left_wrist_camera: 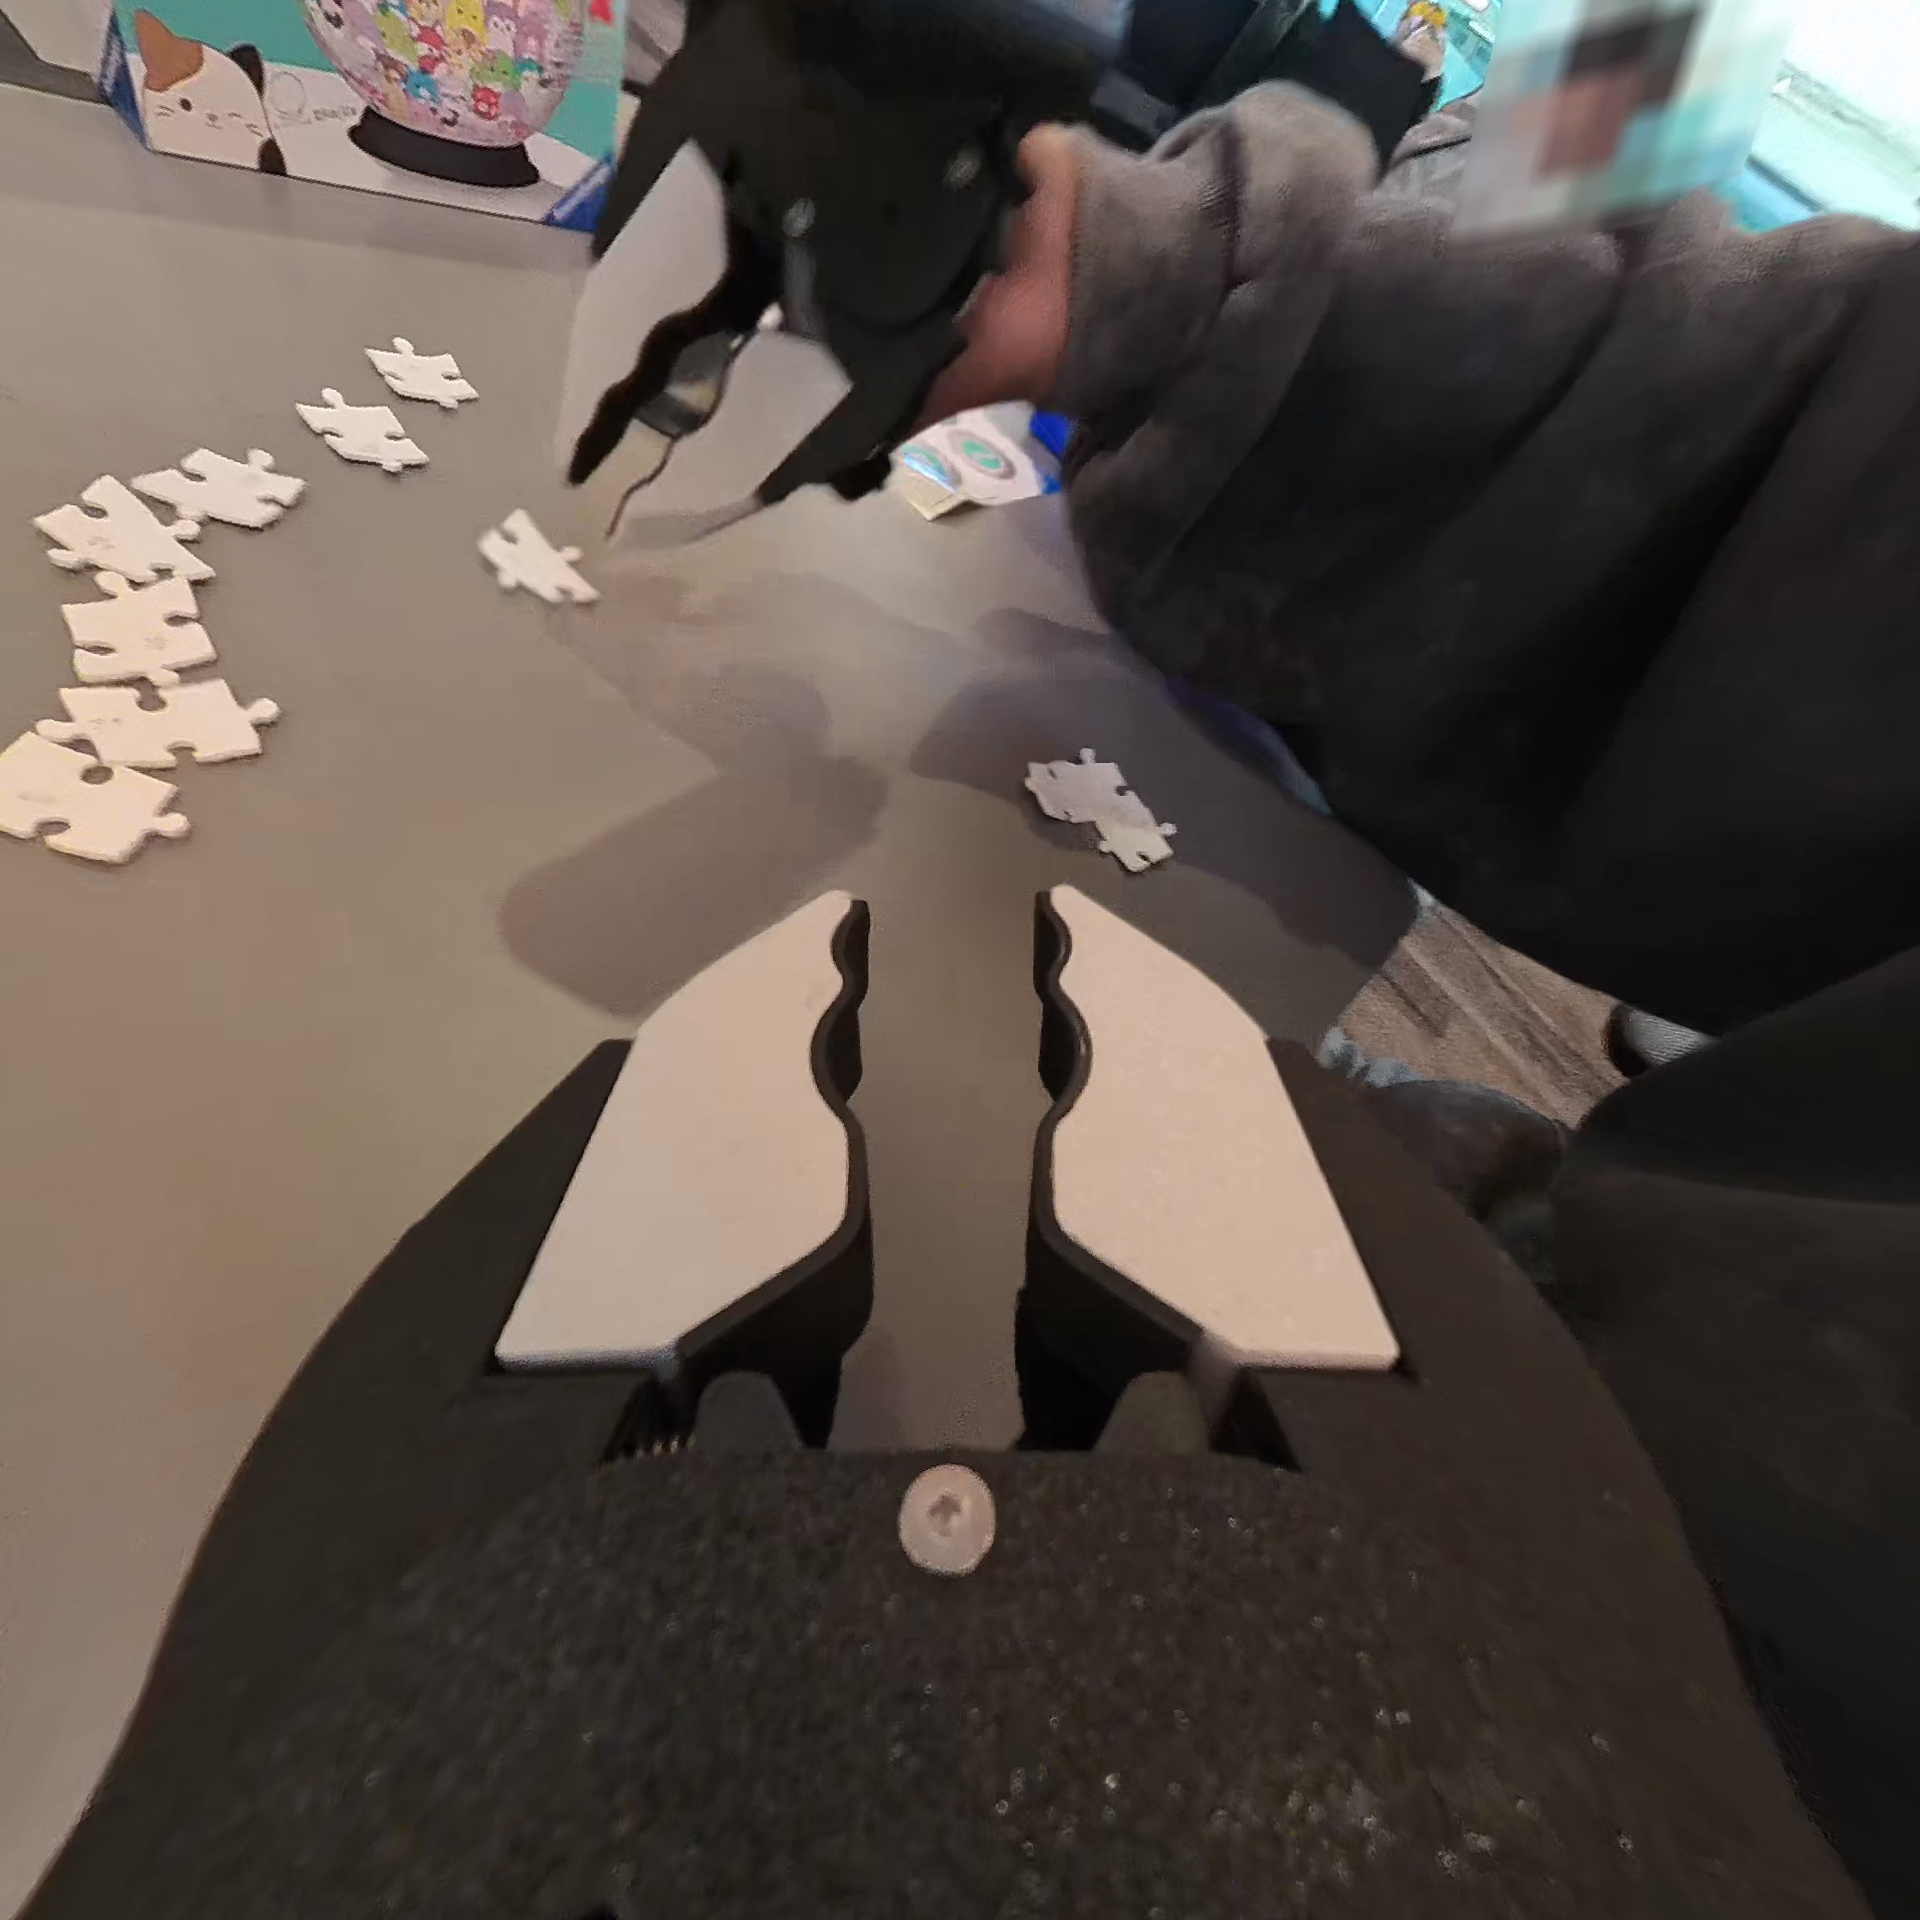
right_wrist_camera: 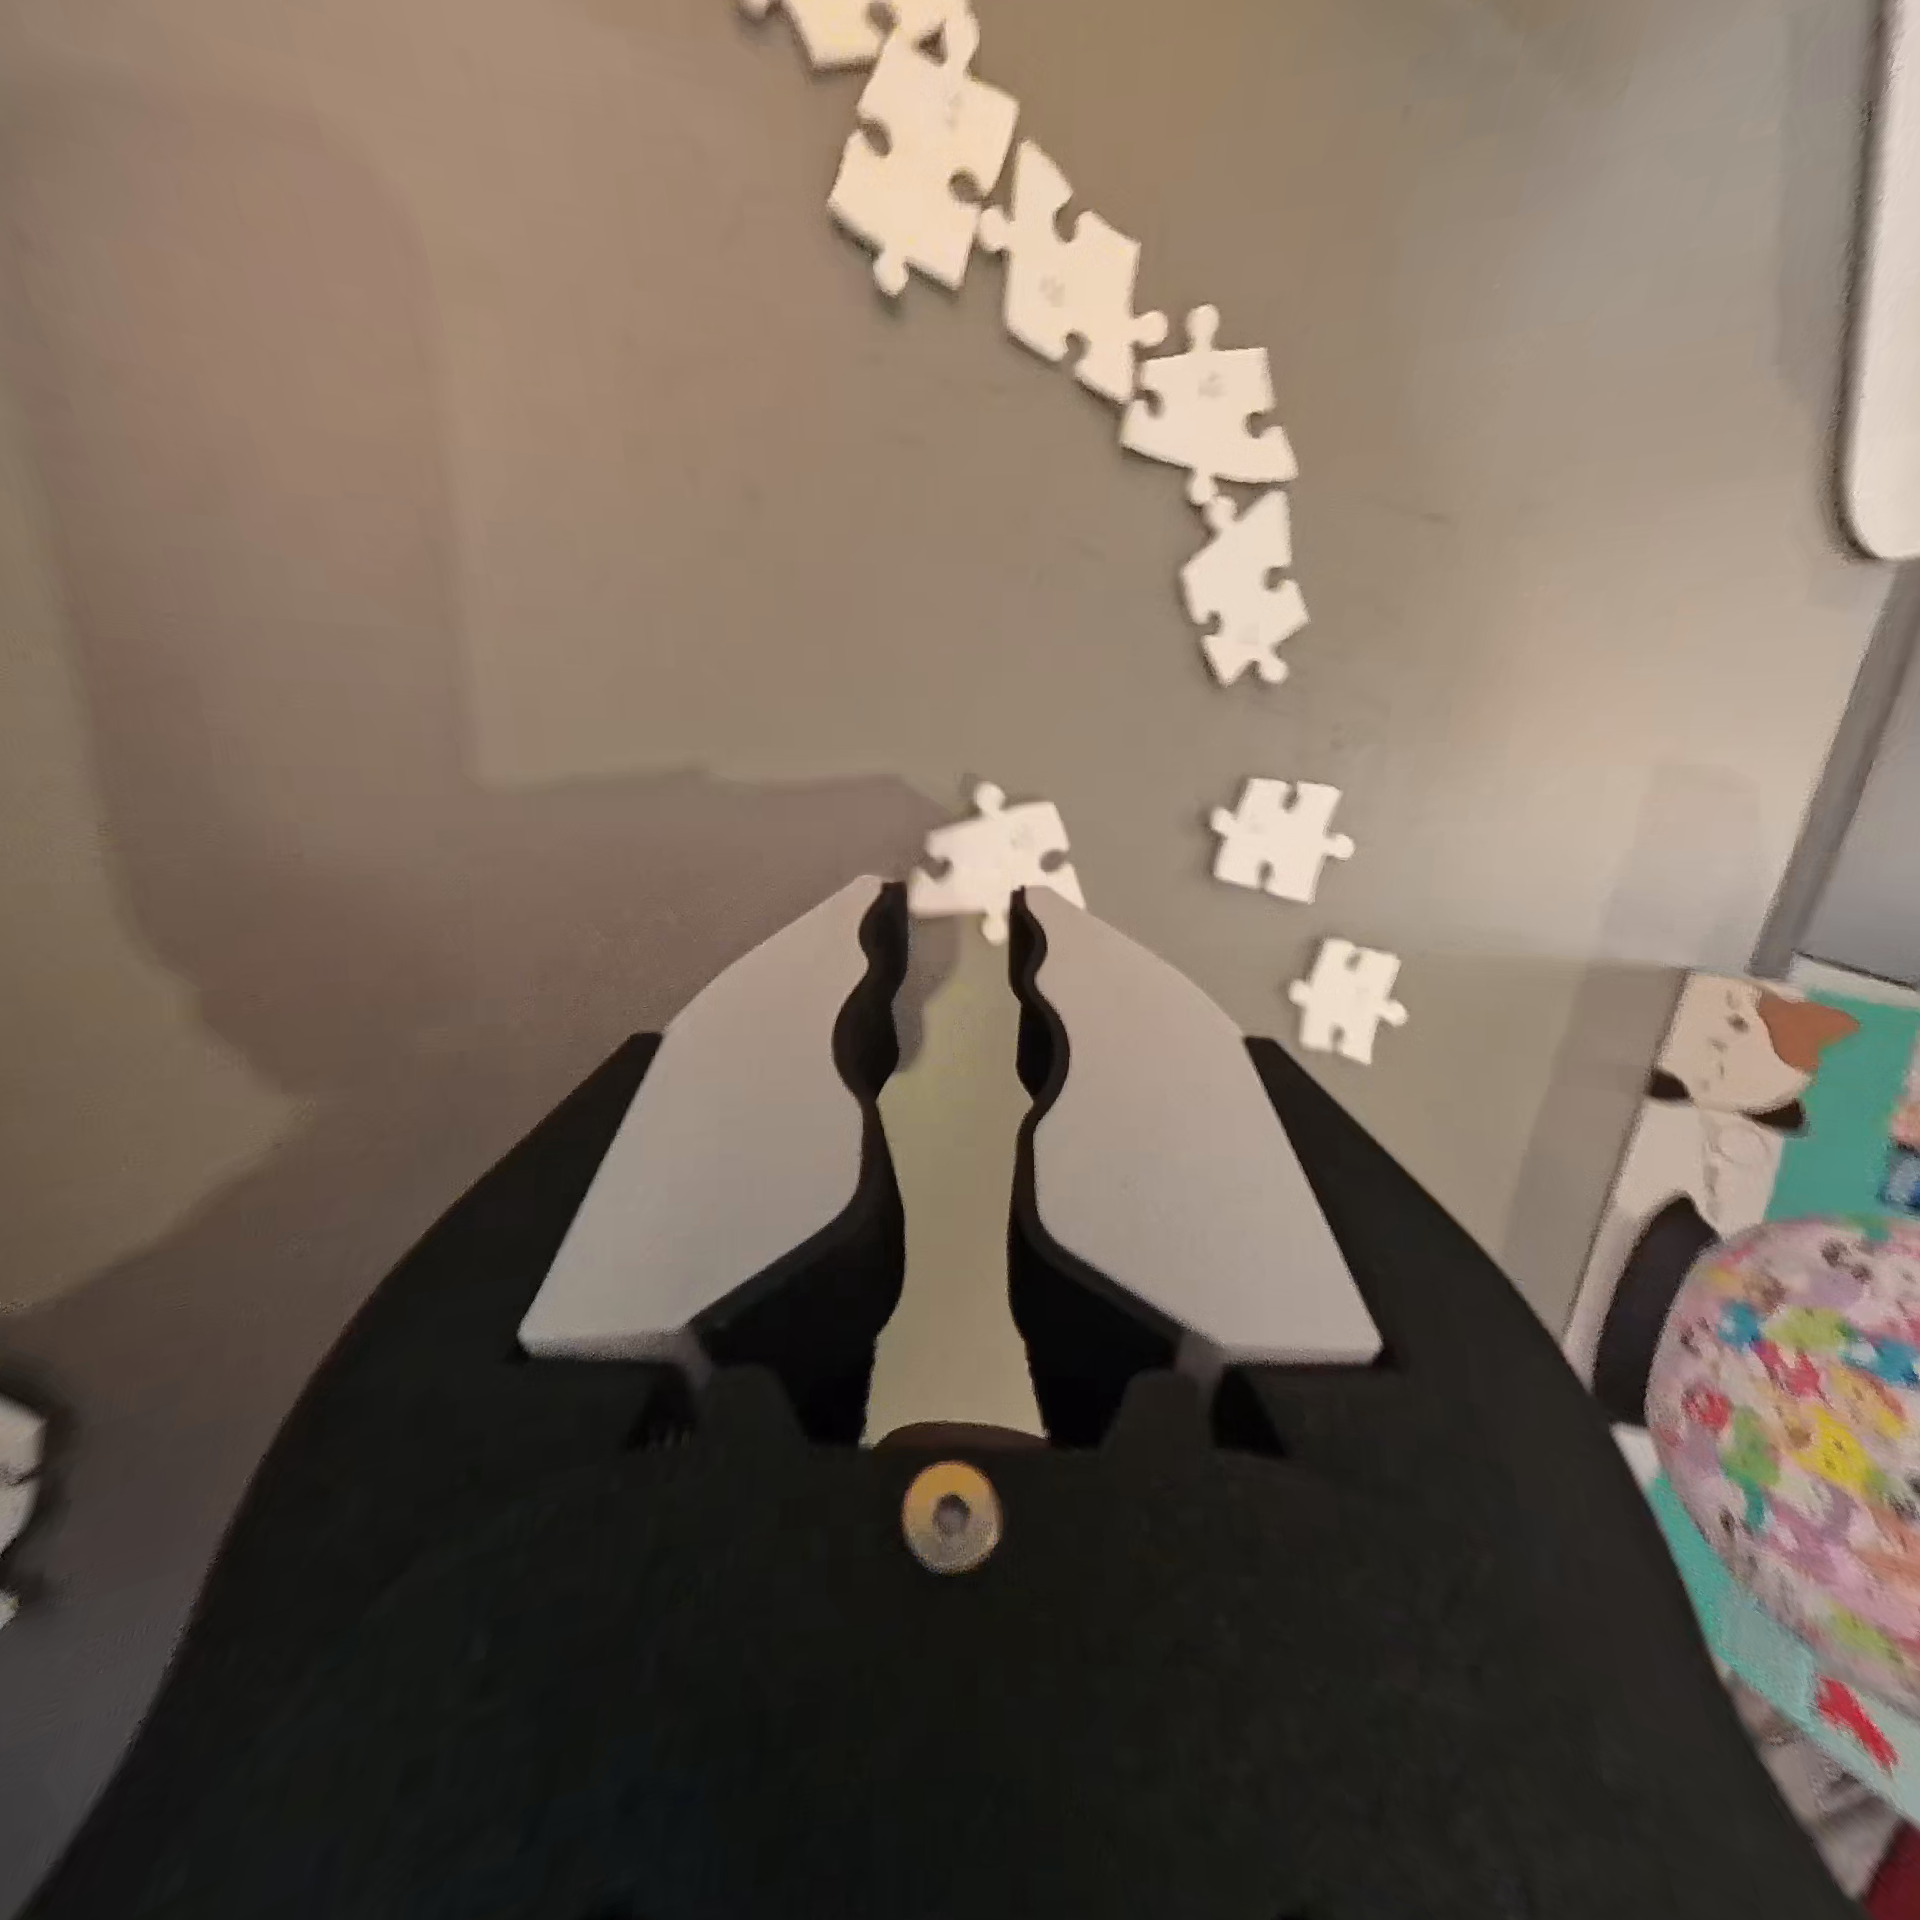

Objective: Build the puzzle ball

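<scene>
Several white puzzle pieces (left_wrist_camera: 135,644) lie face down in a curved row on the grey table (left_wrist_camera: 312,1039); the right wrist view shows the row (right_wrist_camera: 1070,281) too. One loose piece (left_wrist_camera: 535,566) lies apart from the row. My right gripper (right_wrist_camera: 954,899) is open and empty, its tips at the near edge of that piece (right_wrist_camera: 987,842). The left wrist view shows the right gripper (left_wrist_camera: 675,488) hovering just right of it. My left gripper (left_wrist_camera: 951,914) is open and empty, low over the table. A small joined cluster of pieces (left_wrist_camera: 1101,810) lies just ahead and right of it.
The colourful puzzle box (left_wrist_camera: 312,94) stands at the table's far edge and fills the lower right of the right wrist view (right_wrist_camera: 1766,1351). A person's grey sleeve (left_wrist_camera: 1455,520) reaches in from the right. A printed sheet (left_wrist_camera: 977,473) lies behind the right gripper. The table edge and floor (left_wrist_camera: 1475,997) are at right. Some 20 cm of space lies between my two pairs of fingers. The row (right_wrist_camera: 1070,281) is closer to my right gripper, around 12 cm from its tips; the left tips are 20 cm off. Look for it in the left wrist view (left_wrist_camera: 142,634) too.
</scene>
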Demonstrator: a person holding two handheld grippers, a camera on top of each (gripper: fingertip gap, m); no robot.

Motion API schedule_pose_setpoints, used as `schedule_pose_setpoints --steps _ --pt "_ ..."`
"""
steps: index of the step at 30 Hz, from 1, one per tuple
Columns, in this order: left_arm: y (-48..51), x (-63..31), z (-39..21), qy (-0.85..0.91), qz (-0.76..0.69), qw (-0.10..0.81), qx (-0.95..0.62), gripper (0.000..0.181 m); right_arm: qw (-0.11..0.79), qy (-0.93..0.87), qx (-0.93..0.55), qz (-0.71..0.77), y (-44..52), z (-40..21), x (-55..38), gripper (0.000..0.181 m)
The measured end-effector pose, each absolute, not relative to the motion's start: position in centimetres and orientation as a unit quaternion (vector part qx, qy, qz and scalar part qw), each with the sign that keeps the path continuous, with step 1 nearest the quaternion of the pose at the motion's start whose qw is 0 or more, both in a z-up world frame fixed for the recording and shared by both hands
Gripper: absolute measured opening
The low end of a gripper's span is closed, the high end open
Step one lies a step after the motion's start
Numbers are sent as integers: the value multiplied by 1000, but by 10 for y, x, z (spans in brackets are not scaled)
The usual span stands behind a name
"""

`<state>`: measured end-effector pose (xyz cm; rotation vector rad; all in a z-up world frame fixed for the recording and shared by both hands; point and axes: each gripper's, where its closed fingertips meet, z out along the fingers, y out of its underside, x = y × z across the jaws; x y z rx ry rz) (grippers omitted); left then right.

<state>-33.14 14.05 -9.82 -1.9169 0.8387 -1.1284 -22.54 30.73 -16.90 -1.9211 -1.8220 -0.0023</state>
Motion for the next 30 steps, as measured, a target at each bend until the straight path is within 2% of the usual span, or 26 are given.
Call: schedule_pose_setpoints --steps 6,10,14,17,23,30 --pt "219 -302 -98 345 -321 389 -792 37 277 -552 -786 10 270 -63 -182 19" --pt "284 -284 -114 361 -231 374 -823 41 358 -446 -818 61 207 -26 -157 18" --pt "334 -274 -135 408 -158 371 -819 42 409 -345 -824 187 145 -45 -153 22" --pt "359 -271 -155 460 -99 349 -810 47 422 -326 -820 208 120 -74 -149 24" --pt "377 -275 -183 506 -49 281 -814 49 393 -353 -811 251 100 -109 -158 25" --pt "390 -281 -187 498 -38 263 -826 52 385 -338 -796 321 89 -114 -161 24"
